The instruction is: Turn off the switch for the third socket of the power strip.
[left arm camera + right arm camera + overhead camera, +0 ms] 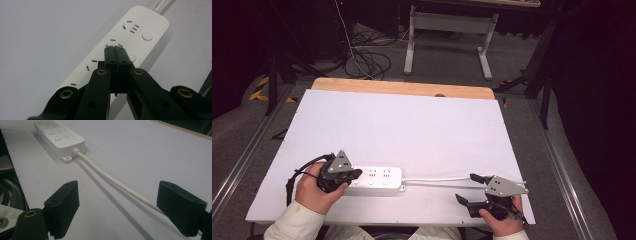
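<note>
A white power strip (374, 179) with three socket groups and round buttons (147, 35) lies near the table's front edge. Its white cable (437, 179) runs off to the right. My left gripper (354, 175) rests over the strip's left part. Its jaws are shut, with nothing between them, and the tips (115, 47) sit above the strip's (140, 27) middle, beside a button (132, 57). My right gripper (467, 187) stands open at the front right, low over the table. The cable (105, 176) passes between its pads (65, 205), closer to the right pad, and leads back to the strip (60, 135).
The strip lies on a white board (412, 125) with a wooden strip (402, 89) along its far edge. Beyond the table are a desk frame's legs (484, 55) and loose cables (367, 60) on the floor. Dark curtains stand at both sides.
</note>
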Demonstrator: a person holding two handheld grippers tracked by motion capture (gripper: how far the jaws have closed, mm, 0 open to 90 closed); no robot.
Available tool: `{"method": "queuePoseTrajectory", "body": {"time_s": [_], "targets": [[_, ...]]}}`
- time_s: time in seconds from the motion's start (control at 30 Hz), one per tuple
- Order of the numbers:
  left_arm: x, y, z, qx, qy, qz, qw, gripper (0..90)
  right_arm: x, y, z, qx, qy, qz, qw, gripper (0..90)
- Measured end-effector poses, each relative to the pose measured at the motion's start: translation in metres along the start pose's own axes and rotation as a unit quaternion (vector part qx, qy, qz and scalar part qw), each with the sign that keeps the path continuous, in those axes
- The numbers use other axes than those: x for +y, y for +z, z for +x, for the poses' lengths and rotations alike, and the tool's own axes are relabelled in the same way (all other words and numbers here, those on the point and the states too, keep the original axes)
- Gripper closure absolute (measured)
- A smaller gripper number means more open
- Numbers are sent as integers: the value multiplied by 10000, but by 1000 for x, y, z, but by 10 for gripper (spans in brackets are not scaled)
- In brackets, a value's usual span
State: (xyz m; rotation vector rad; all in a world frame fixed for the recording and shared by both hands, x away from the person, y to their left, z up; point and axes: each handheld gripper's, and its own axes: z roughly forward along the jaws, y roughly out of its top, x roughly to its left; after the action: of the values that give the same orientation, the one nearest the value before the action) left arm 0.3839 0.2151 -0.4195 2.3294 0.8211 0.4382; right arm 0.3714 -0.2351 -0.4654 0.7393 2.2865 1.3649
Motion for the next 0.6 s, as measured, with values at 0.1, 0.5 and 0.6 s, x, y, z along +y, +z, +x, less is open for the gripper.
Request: {"method": "queuePoseTrajectory", "body": {"time_s": [0.1, 0.5, 0.6], "targets": [[0, -1, 0, -33, -30, 21, 10000, 900, 0, 0, 1, 5, -4, -11, 10000, 183], [0, -3, 1, -84, -71, -127, 9999, 888, -1, 1, 0, 22, 5, 9, 10000, 183], [0, -4, 1, -88, -112, -231, 9996, 832, -1, 1, 0, 23, 8, 5, 10000, 183]]}}
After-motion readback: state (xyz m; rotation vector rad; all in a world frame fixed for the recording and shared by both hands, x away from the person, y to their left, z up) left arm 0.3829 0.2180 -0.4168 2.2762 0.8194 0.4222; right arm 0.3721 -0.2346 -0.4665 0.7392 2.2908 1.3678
